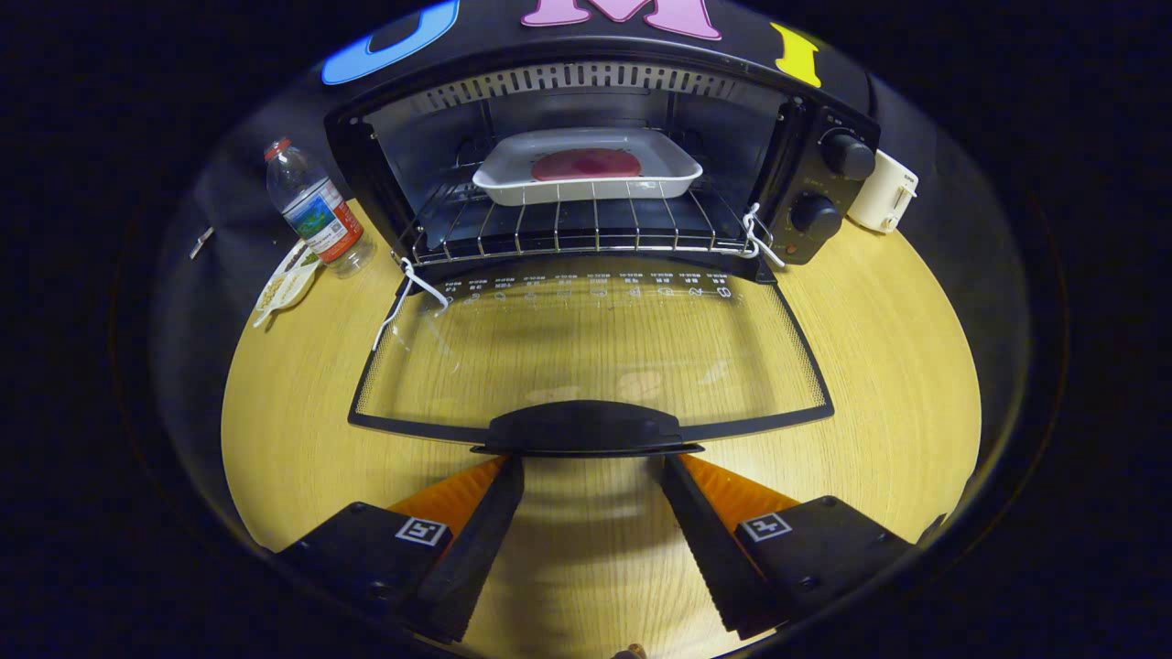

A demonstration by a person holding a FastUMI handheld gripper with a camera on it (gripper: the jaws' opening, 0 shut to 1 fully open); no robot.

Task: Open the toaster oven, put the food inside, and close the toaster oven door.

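Observation:
A black toaster oven point(815, 174) stands at the back of the wooden table with its glass door point(586, 348) folded down flat toward me. On the wire rack point(568, 233) inside sits a white tray point(586, 188) holding a flat red piece of food point(586, 165). The door's black handle point(586, 430) lies just ahead of my fingertips. My gripper point(586, 467) is open, its fingers spread about as wide as the handle, tips just under its front edge, with nothing between them.
A clear water bottle point(316, 210) with a red cap stands left of the oven, a flat packet point(288, 284) beside it. A white appliance point(884, 192) sits right of the oven. Two knobs point(847, 156) face me. White ties point(412, 288) hang at the door hinges.

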